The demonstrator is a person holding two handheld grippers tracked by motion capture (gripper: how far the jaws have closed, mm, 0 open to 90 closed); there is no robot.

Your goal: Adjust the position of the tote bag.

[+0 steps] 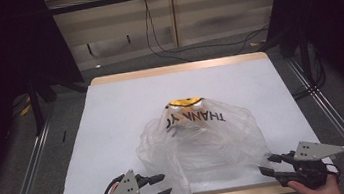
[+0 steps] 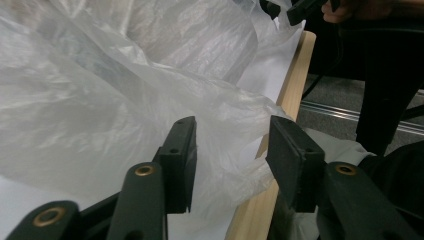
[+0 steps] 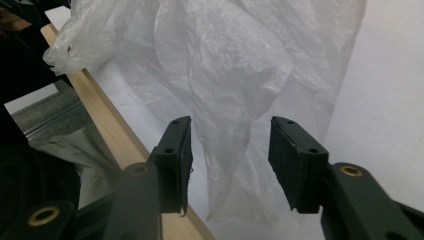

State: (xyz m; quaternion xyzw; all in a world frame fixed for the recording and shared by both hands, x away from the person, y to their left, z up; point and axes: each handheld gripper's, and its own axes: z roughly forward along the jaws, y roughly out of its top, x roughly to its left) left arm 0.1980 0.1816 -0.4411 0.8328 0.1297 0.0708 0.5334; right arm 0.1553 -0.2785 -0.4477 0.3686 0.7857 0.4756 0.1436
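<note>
A crumpled, see-through plastic bag [image 1: 201, 141] lies on the white-covered surface [image 1: 112, 120], in its near half and a little right of the middle, with its lowest folds reaching down to the wooden front edge. Dark lettering shows through the film on its far side (upside down from the high view), and something yellow [image 1: 184, 102] peeks out at the bag's far end; what it is cannot be made out. The left gripper [image 1: 160, 185] sits at the near left corner of the surface, its jaws spread apart and empty, pointing toward the bag's near left edge and just short of it. In the left gripper view the bag [image 2: 125, 100] spreads before the parted jaws and drapes toward the wooden edge, with no film caught between them. The right gripper [image 1: 268, 164] sits at the near right, likewise released, its jaws wide and aimed at the bag's right flank, close to it but apart. In the right gripper view a hanging fold of the bag [image 3: 240, 100] lies beyond the gap between the jaws, ungrasped.
</note>
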